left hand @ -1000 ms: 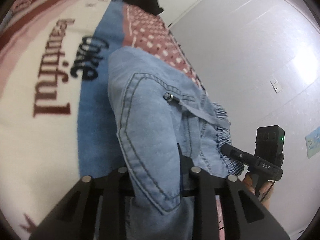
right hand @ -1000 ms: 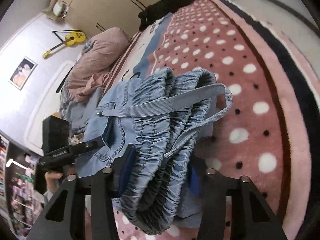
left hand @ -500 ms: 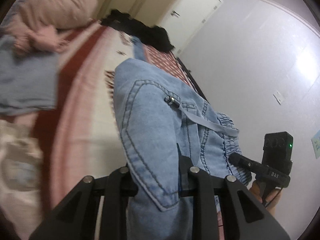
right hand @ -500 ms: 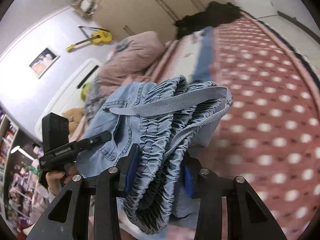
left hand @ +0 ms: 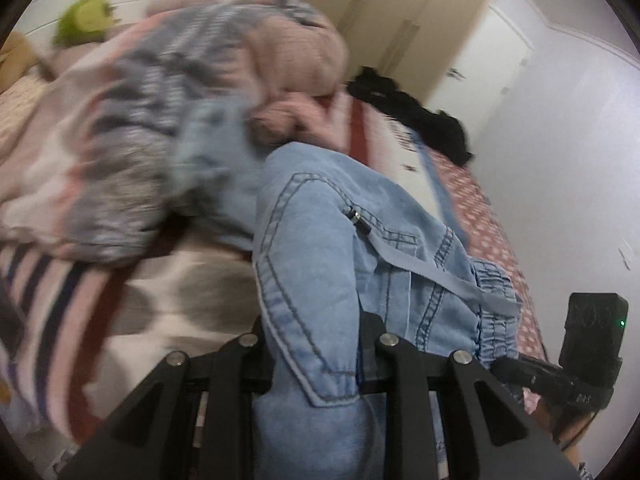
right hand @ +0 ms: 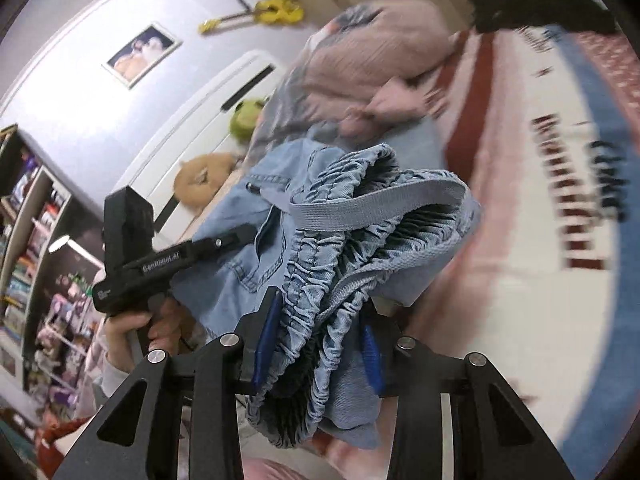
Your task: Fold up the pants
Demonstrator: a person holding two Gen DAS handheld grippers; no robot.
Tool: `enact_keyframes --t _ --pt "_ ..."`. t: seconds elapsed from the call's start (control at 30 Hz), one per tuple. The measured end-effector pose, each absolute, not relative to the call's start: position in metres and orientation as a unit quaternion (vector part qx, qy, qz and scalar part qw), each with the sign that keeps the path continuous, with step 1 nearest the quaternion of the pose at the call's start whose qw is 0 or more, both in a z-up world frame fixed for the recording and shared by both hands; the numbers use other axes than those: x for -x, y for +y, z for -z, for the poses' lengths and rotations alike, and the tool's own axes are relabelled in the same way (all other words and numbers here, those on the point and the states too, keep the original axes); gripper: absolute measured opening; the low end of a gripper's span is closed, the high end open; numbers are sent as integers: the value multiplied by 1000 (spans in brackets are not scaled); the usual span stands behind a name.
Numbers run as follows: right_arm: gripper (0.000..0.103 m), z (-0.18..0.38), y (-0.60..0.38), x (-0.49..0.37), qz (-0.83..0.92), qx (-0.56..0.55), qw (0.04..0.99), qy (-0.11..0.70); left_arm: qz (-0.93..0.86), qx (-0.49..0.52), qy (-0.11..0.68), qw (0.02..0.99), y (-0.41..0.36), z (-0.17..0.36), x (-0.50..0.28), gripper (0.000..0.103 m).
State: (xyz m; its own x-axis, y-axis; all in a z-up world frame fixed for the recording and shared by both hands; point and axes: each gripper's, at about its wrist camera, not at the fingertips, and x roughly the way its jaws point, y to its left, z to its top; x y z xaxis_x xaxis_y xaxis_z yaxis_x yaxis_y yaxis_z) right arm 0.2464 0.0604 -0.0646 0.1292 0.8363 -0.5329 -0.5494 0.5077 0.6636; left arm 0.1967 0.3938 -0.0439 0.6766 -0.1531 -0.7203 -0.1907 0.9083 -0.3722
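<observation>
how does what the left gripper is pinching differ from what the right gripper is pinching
The left gripper pinches a flat, stitched pocket panel of the light blue denim pants; the right gripper pinches the gathered, ruffled elastic waistband. The left's fold is thin, the right's bunch bulky. Both are shut on the same pants.

Light-blue denim pants (left hand: 320, 264), bunched, elastic waistband (right hand: 320, 280) gathered, grey drawstring hanging loose, held above the bed.
</observation>
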Motion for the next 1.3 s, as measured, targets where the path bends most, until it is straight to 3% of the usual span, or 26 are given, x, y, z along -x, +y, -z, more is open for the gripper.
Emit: enact_keyframes --t 0.43,0.77,1.03,1.13,1.2,1.3 --pt "30 119 168 -226 -475 -116 722 489 -43 240 433 868 476 124 -189 21" --pt "29 113 149 -223 -471 -131 730 477 8 256 437 862 478 123 -185 22" --pt "29 139 138 -221 -459 -130 724 498 -13 244 468 849 479 151 -186 44" --pt "32 126 131 -219 -453 -110 738 488 -32 210 466 859 479 133 -178 45" --pt "32 107 122 -214 -447 -85 763 460 -48 190 447 873 479 114 -171 54" --pt "32 73 108 -206 -440 -51 799 407 -38 193 412 890 477 88 -166 54"
